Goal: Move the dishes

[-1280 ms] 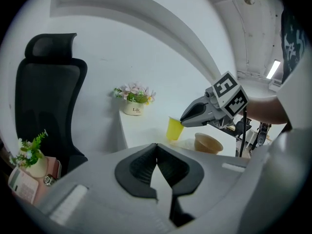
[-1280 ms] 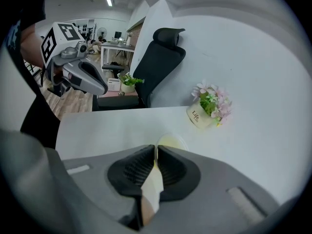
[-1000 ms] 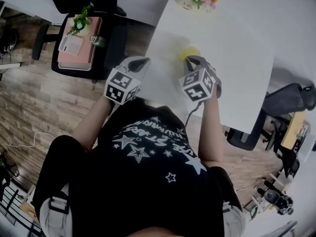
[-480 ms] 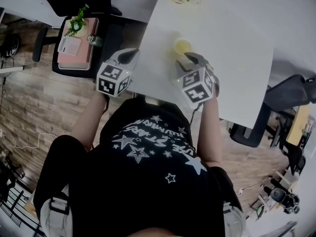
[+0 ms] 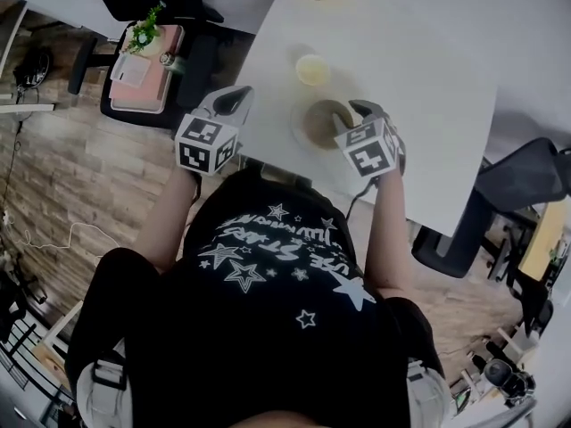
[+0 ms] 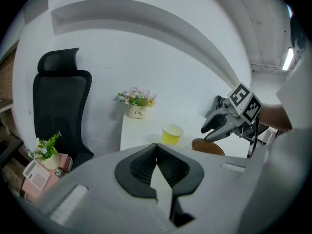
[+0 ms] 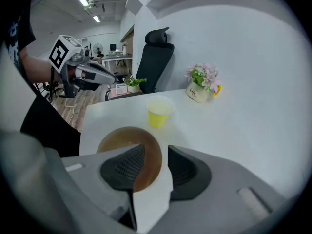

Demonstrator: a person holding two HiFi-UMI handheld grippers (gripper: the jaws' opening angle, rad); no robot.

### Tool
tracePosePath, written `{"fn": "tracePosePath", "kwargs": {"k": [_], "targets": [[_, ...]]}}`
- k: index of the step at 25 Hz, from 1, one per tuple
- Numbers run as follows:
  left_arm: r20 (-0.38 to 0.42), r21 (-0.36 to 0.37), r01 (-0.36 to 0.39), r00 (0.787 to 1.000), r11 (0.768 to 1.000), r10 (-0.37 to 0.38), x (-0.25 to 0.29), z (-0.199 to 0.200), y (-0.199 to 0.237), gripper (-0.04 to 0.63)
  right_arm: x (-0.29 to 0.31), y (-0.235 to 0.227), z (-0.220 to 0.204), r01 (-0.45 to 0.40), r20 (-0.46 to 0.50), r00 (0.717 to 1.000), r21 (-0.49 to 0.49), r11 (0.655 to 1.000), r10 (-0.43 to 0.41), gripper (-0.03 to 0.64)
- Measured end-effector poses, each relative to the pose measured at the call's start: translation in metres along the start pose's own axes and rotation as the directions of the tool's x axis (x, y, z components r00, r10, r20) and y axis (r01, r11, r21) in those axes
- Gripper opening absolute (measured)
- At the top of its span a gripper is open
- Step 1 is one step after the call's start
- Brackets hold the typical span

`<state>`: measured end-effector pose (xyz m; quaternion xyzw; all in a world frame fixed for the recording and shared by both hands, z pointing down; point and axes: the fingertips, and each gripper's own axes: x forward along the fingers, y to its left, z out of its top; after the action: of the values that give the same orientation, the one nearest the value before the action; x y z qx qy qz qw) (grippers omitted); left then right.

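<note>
A: Eyes on the round brown bowl (image 5: 323, 121). Parked on the flat white desk (image 5: 419, 87), close to the near edge, toward the near left corner.

B: And right on top of it, the right gripper (image 7: 156, 152). Fingers spread, straddling the bowl's right rim: one over the hollow, the other outside the wall.

A: Pinching it?

B: Not closed on it. Open gap between the fingers, wider than the rim.

A: Just past the bowl, toward the far edge, a small yellow paper cup (image 5: 312, 69). Upright, near the bowl but apart from it.

B: Farther back, hard by the far edge near the far left corner, a little cream pot of pink and white flowers (image 6: 137, 106).

A: Now over to the left gripper (image 6: 156, 147). Hanging at the desk's left edge, about level with the bowl. Fingers pressed together, nothing between them.

B: Pointing in across the desk toward cup and bowl, well apart from both.

A: Off beyond the left edge, a black office chair (image 6: 61, 101), and beside it a pink box (image 5: 134, 69) with a small green potted plant (image 5: 147, 34) at its far end.
</note>
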<state>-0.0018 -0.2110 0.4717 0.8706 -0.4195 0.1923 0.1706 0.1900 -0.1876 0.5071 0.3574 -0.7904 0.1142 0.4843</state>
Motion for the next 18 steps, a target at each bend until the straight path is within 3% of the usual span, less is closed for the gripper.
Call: {"fn": "tracePosePath", "kwargs": {"k": [9, 14, 18], "targets": [[-0.001, -0.031, -0.082, 0.997, 0.996, 0.082, -0.015, -0.007, -0.014, 0.011, 0.025, 0.005, -0.028, -0.091, -0.048, 0.994, 0.067, 0.994, 0.094, 0.153], [-0.015, -0.049, -0.113, 0.994, 0.992, 0.113, -0.023, -0.017, -0.014, 0.011, 0.029, -0.002, -0.028, -0.071, -0.071, 0.995, 0.041, 0.997, 0.074, 0.064], [-0.016, -0.058, -0.122, 0.992, 0.991, 0.121, -0.025, -0.019, -0.014, 0.011, 0.027, -0.002, -0.021, -0.098, -0.036, 0.994, 0.104, 0.990, 0.102, 0.041]]}}
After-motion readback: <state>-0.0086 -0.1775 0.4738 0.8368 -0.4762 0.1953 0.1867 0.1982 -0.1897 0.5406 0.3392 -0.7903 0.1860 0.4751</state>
